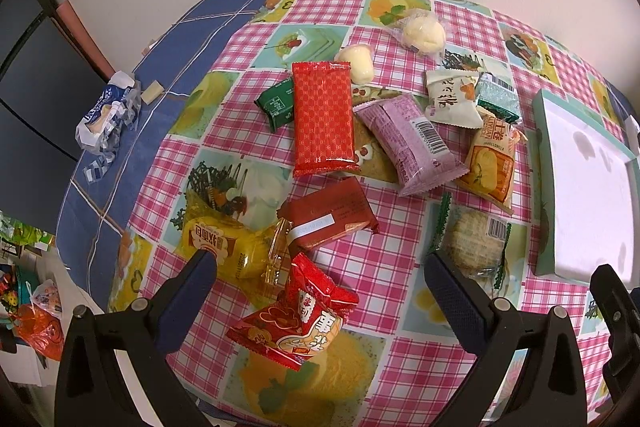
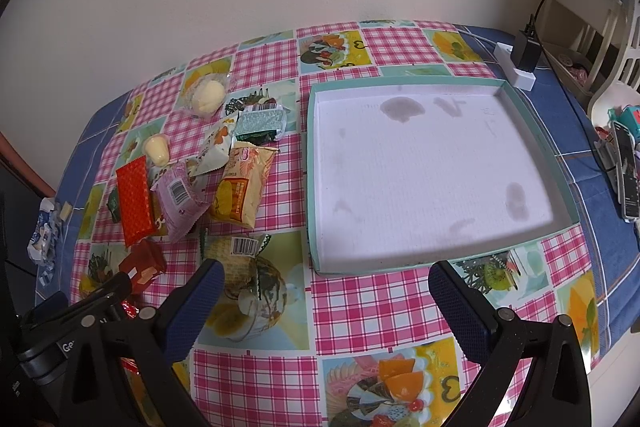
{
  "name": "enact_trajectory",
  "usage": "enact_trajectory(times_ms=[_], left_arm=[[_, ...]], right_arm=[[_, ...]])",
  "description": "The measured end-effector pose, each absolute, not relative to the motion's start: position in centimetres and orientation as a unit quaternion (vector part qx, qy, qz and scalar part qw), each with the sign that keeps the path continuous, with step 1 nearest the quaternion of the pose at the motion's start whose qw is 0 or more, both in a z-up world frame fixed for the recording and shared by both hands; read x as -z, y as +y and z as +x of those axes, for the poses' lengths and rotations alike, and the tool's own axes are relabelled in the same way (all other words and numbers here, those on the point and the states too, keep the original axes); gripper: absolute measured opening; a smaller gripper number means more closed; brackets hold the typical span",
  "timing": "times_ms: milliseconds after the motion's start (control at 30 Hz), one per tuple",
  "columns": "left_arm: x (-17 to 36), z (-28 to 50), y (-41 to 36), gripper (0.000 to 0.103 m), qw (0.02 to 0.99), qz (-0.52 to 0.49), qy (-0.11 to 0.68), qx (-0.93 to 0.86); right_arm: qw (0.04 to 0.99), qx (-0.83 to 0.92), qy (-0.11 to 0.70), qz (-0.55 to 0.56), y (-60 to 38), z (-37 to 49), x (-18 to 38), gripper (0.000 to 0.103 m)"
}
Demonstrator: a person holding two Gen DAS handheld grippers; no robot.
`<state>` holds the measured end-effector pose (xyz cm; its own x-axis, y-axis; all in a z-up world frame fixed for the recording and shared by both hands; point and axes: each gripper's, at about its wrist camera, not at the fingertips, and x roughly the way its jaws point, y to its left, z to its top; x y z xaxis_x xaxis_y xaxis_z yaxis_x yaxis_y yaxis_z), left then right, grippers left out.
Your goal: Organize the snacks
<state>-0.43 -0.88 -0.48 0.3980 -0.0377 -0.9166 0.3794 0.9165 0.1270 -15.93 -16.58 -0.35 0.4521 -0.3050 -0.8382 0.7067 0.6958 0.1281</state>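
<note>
I am holding both grippers, left [image 1: 316,283] and right [image 2: 326,287], apart and empty; the tray [image 2: 316,163] is sitting bare, all snacks [image 2: 236,195] lying left of it, sorting unstarted.

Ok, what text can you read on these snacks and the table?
"3": on the tablecloth, fruit square.
Barcode digits on the purple packet and round cracker packet: too small.
Chinese print on the front red packet, yellow packet and orange packet: too blurred to quote.
</note>
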Motion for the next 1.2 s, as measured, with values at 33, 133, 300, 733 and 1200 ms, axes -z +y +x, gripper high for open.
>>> enact_trajectory(times_ms=[33, 133, 300, 733, 1200], left_arm=[[0.51, -0.45, -0.86, 0.103, 0.820, 0.160, 0.534, 0.127], [0.49, -0.43, -0.87, 0.103, 0.821, 0.160, 0.534, 0.127], [0.60, -0.50, -0.82, 0.103, 0.821, 0.161, 0.533, 0.127], [0.72, -0.58, -0.92, 0.103, 0.820, 0.163, 0.534, 0.126], [0.70, -0.49, -1.24, 0.103, 0.816, 0.168, 0.538, 0.126]], right_arm=[[0.818, 0.309, 0.423, 0.238, -16.58, -15.94, 0.35, 0.103], [0.818, 0.309, 0.423, 0.238, -16.57, -15.92, 0.36, 0.103], [0.818, 0.309, 0.423, 0.238, -16.56, -15.93, 0.42, 0.103], [0.817, 0.309, 0.424, 0.238, -16.40, -16.03, 0.75, 0.103], [0.816, 0.309, 0.427, 0.237, -16.20, -15.88, 1.03, 0.103]])
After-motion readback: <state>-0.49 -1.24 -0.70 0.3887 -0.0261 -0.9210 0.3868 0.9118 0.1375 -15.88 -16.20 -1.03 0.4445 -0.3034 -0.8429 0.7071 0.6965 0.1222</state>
